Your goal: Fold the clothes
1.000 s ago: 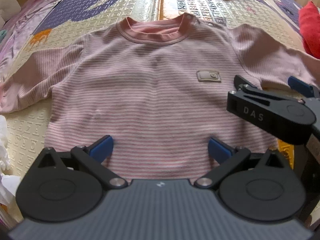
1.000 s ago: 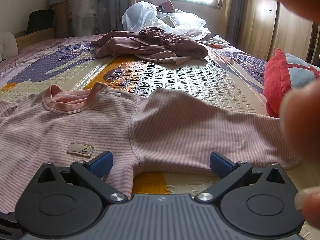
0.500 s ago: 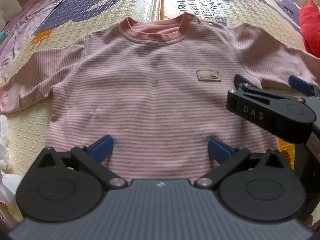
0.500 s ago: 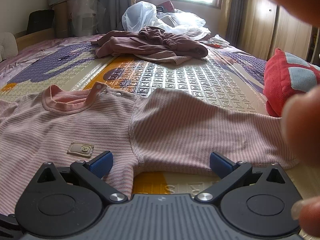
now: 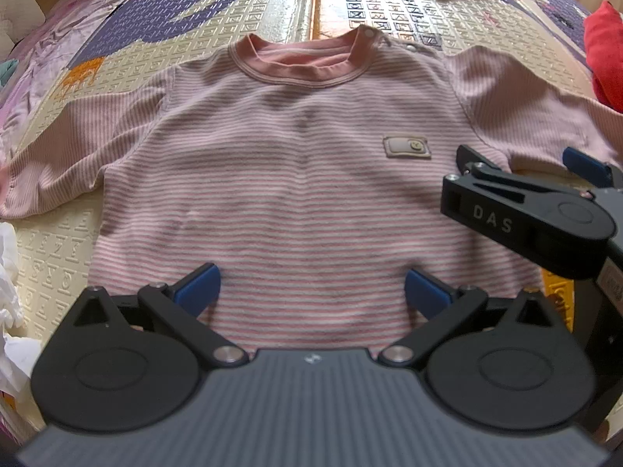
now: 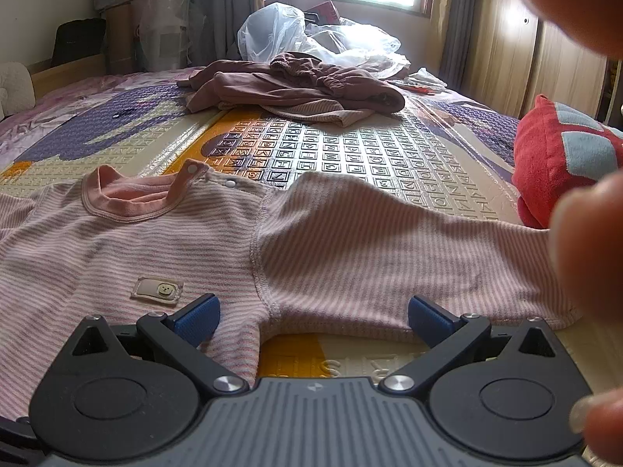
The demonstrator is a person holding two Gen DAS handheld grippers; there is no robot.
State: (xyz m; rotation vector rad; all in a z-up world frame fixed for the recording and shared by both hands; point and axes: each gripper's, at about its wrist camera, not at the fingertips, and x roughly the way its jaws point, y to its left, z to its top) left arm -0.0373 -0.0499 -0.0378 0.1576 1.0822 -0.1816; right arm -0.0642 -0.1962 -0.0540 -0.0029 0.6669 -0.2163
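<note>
left wrist view: our left claw hangs wide apart and empty over the hem of the striped shirt, which lies flat, front up, long axis running straight away to its collar. our right claw, equally wide and nearer the sleeve, straddles the armpit seam. the ribbed knit looks soft; beyond, the embossed play mat and a heap of clothes.

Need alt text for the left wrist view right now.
A pink-and-white striped long-sleeved shirt lies flat, front up, on a patterned play mat. The open left gripper is at its hem; the right gripper is open by one sleeve.
</note>
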